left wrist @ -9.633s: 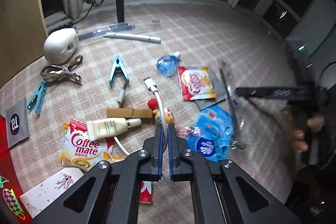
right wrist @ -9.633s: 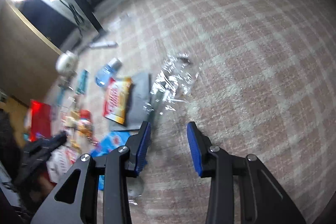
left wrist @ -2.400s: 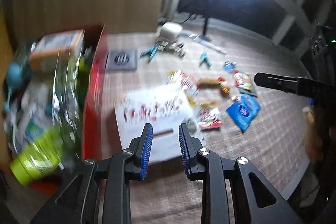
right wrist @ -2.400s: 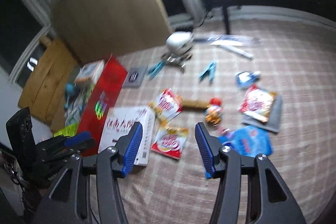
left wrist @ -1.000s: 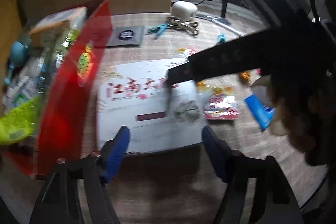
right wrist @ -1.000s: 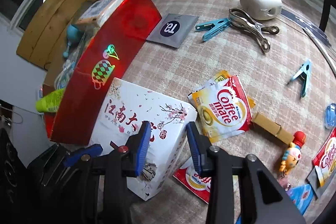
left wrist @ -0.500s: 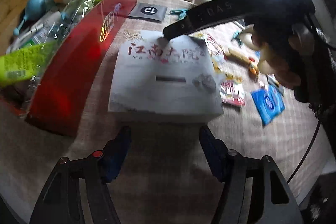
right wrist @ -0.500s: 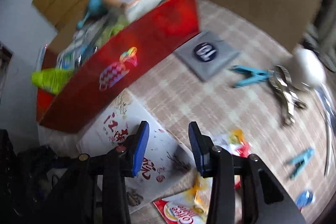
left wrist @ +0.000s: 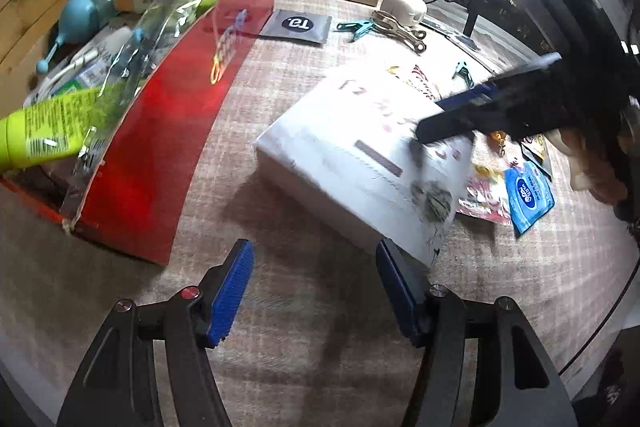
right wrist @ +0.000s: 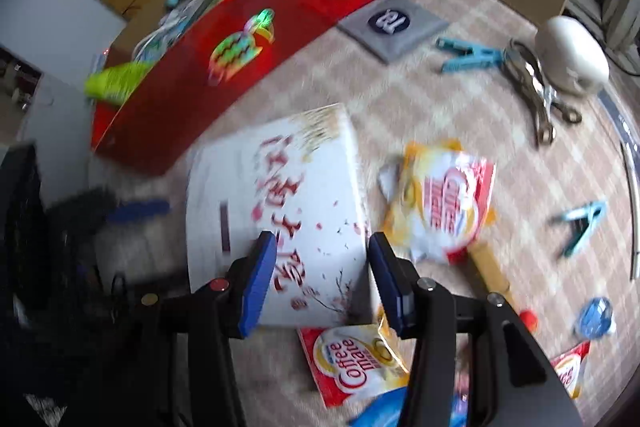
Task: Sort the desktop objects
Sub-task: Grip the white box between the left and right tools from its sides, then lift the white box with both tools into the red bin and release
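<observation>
On checked cloth (left wrist: 288, 307), scattered clutter

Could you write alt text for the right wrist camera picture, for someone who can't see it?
An open black gripper with blue pads hangs over a flat white box with red lettering on a checked cloth. A red cardboard bin of sorted items stands behind; creamer sachets and blue clothes pegs lie around.

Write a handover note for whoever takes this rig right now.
Left gripper: open, empty, low over the cloth just short of the white box.
Right gripper: open, fingers over the box's far end, not closed on it.
Red bin beside the box already holds a green tube, a blue bulb and packets.
Left to sort: the box, Coffee mate sachets, blue pouch, clips, grey sachet.
</observation>
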The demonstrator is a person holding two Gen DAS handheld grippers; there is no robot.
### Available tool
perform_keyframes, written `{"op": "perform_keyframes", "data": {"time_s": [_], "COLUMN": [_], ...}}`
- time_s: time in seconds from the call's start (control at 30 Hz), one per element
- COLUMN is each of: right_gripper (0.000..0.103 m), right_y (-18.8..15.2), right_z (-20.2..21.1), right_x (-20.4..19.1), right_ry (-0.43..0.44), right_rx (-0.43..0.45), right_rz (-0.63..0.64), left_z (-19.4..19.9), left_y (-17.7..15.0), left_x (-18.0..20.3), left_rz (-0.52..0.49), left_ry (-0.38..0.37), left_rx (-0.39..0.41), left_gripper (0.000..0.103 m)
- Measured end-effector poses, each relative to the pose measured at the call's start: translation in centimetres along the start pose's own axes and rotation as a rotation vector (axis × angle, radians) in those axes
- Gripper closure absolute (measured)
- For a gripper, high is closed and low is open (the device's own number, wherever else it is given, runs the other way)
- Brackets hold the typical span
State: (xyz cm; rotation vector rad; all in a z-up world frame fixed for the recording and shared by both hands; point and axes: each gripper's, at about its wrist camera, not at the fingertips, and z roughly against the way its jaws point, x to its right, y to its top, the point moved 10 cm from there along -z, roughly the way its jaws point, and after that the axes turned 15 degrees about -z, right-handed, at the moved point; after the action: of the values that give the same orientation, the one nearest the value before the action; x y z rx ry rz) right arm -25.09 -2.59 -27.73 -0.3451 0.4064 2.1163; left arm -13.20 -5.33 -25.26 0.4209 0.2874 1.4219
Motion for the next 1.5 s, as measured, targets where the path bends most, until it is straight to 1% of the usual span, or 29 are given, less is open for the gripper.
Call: {"op": "perform_keyframes", "data": {"time_s": [0.03,0.07,0.1,0.13,0.17,0.2,0.23,0.27,0.3,0.37,0.47,0.53,0.57,0.6,0.63,0.67,0.73,0.77,0.87,1.0,1.07,1.13,1.17,1.23,1.37,1.5], "right_gripper": [0.051,0.048,0.048,0.048,0.049,0.049,0.051,0.054,0.054,0.056,0.056,0.056,0.057,0.058,0.059,0.059,0.060,0.060,0.060,0.060,0.061,0.061,0.061,0.062,0.064,0.066], "right_y": [0.0,0.2,0.4,0.5,0.5,0.3,0.1,-0.3,-0.6,-1.1,-1.4,-1.6,-1.7,-1.7,-1.7,-1.9,-1.7,-2.0,-2.6,-3.3,-3.4,-3.5,-3.5,-3.7,-4.2,-4.6], "right_z": [-0.2,-0.4,-0.4,-0.2,-0.1,0.1,0.3,0.5,0.7,0.9,1.1,1.3,1.3,1.4,1.3,1.2,1.2,1.0,0.4,0.5,0.6,0.6,0.7,0.7,2.3,4.4], "right_x": [0.4,0.8,1.0,1.2,1.2,1.1,1.0,0.8,0.8,1.1,1.7,1.9,2.0,2.1,1.8,1.1,1.0,0.3,-0.6,-0.9,-0.8,-0.8,-0.7,-0.8,-1.5,-2.4], "right_ry": [0.021,0.059,0.076,0.073,0.063,0.056,0.049,0.052,0.046,0.038,0.053,0.058,0.060,0.061,0.064,0.063,0.059,0.058,0.054,0.056,0.055,0.054,0.054,0.050,0.052,0.062], "right_rx": [-0.001,0.005,0.019,0.042,0.058,0.070,0.082,0.086,0.091,0.099,0.113,0.122,0.126,0.128,0.127,0.128,0.133,0.135,0.136,0.143,0.151,0.159,0.162,0.172,0.214,0.264], "right_rz": [-0.022,-0.066,-0.090,-0.101,-0.103,-0.106,-0.108,-0.110,-0.116,-0.145,-0.190,-0.202,-0.207,-0.212,-0.214,-0.214,-0.217,-0.217,-0.205,-0.200,-0.202,-0.211,-0.219,-0.234,-0.253,-0.268], "left_z": [-0.1,-0.2,-0.3,-0.4,-0.4,-0.4,-0.4,-0.3,-0.3,-0.3,-0.6,0.0,0.4,0.9,1.4,1.7,2.2,2.3,0.9,-0.6,-1.0,-1.2,-1.2,-1.3,-0.7,1.5], "left_y": [0.0,0.1,0.2,0.3,0.4,0.6,0.6,0.6,0.6,0.7,0.5,0.4,0.3,0.4,0.4,0.6,1.0,1.1,1.4,2.0,2.2,2.4,2.4,2.4,2.6,3.6], "left_x": [-0.1,-0.1,-0.1,-0.1,0.2,0.4,0.7,1.0,1.1,1.2,0.7,0.5,0.5,0.5,0.5,0.7,1.3,1.5,2.5,3.1,3.0,2.9,2.7,2.4,2.3,2.1], "left_rz": [0.011,0.014,0.017,0.019,0.021,0.022,0.017,0.006,0.004,0.003,0.082,0.097,0.093,0.094,0.096,0.098,0.067,0.047,0.031,0.014,0.007,0.001,0.006,0.009,0.004,-0.008], "left_ry": [-0.014,-0.014,-0.014,-0.016,-0.034,-0.050,-0.057,-0.054,-0.055,-0.059,-0.145,-0.174,-0.175,-0.183,-0.193,-0.206,-0.190,-0.170,-0.199,-0.204,-0.179,-0.167,-0.164,-0.169,-0.168,-0.166], "left_rx": [-0.001,0.000,0.001,0.002,0.004,0.005,0.007,0.009,0.005,-0.003,-0.022,-0.013,-0.011,0.000,0.011,0.024,0.038,0.041,0.020,0.013,0.011,0.015,0.016,0.013,0.020,0.071], "left_gripper": [0.043,0.043,0.045,0.048,0.058,0.074,0.084,0.101,0.103,0.103,0.103,0.097,0.087,0.065,0.052,0.036,0.035,0.035,0.036,0.039,0.040,0.044,0.049,0.051,0.053,0.053]}}
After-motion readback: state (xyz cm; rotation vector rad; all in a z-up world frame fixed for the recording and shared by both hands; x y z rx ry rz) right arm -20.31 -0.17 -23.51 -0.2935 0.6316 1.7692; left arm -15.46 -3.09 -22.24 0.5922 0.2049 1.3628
